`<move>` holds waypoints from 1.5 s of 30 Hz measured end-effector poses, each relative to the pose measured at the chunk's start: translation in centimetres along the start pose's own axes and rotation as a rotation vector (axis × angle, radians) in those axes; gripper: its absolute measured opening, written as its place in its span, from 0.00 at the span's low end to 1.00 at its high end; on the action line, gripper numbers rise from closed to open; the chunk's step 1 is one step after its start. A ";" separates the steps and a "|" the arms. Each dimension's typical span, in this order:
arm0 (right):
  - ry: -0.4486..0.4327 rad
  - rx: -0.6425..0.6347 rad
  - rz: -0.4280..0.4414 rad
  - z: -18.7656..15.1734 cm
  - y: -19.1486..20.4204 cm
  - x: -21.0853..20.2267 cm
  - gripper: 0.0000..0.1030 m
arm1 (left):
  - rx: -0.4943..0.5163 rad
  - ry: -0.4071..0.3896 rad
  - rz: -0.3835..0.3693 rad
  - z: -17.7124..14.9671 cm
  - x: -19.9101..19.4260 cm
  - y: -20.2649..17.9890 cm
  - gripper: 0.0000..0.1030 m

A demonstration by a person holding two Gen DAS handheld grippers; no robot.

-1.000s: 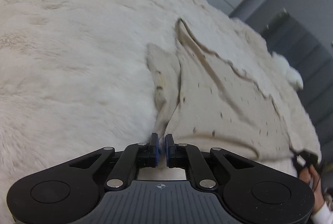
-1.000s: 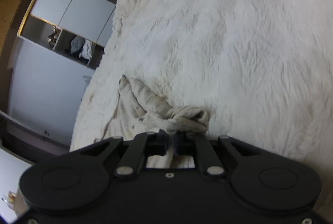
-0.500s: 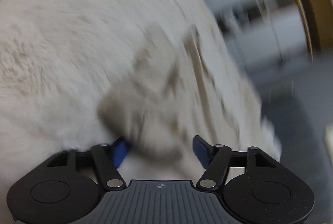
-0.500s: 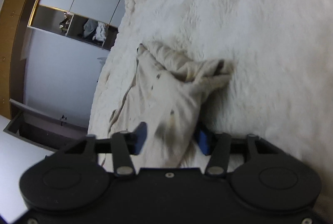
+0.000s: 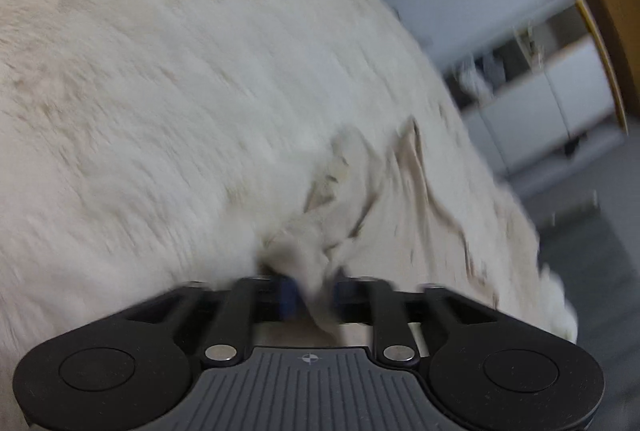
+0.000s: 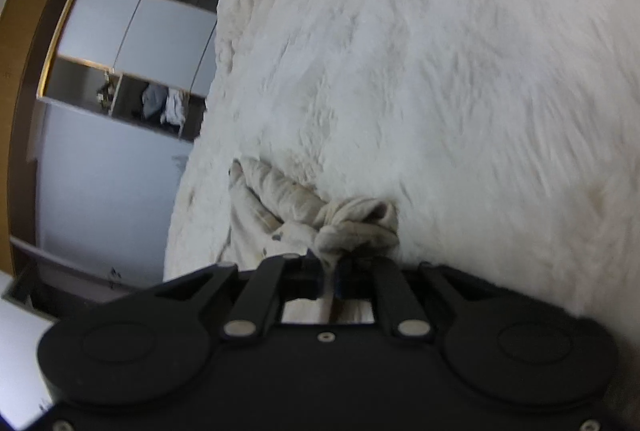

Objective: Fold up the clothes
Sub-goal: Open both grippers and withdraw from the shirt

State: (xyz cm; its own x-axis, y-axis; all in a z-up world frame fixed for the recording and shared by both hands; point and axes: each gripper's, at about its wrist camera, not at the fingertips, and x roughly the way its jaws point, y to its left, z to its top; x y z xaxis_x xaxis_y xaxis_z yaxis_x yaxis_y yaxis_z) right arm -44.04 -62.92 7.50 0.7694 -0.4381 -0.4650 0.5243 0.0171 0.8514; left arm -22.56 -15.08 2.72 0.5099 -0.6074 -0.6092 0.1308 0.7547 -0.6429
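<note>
A beige garment (image 5: pixel 404 231) with small dark marks lies crumpled on a fluffy white blanket (image 5: pixel 160 91) that covers the whole surface. Two black hand-held grippers each have hold of it.

The left gripper (image 5: pixel 314 297) is clenched on a bunched fold of the garment; cloth fills the narrow gap between its blue-padded fingers. Beyond that pinch the fabric spreads away in loose ridges and creases across the blanket. This view is smeared by motion blur, so finer detail of the cloth cannot be made out.

The right gripper (image 6: pixel 330 281) is also closed tight on the garment (image 6: pixel 352 223), grasping a twisted, knot-like wad of fabric right at its fingertips. From the wad a rumpled strip of cloth trails off to the left along the blanket (image 6: pixel 460 71).

In the background of both views stands a white wardrobe (image 6: pixel 132 27) with a wooden frame. One open compartment below its doors holds some clothes (image 6: pixel 164 105). A pale grey wall (image 6: pixel 108 191) lies beside it.
</note>
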 end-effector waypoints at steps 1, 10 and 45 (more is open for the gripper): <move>-0.016 -0.027 -0.010 -0.2 0.2 -1.1 0.19 | 0.035 -0.020 0.010 -0.3 -0.9 -0.3 0.44; -0.213 -0.263 -0.035 -1.4 2.7 -7.4 0.53 | 0.442 -0.086 -0.039 -0.1 -3.8 -7.1 0.56; 0.687 -1.783 -0.025 -21.2 31.9 23.3 0.03 | 0.364 0.204 -0.066 4.8 13.0 -12.3 0.59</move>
State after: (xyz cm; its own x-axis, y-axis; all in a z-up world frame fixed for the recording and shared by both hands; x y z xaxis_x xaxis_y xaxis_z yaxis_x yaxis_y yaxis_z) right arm -1.66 -53.57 18.65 0.5133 -0.0806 -0.8544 -0.0956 0.9840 -0.1503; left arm -13.47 -31.06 4.87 0.3166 -0.6665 -0.6749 0.4680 0.7287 -0.5000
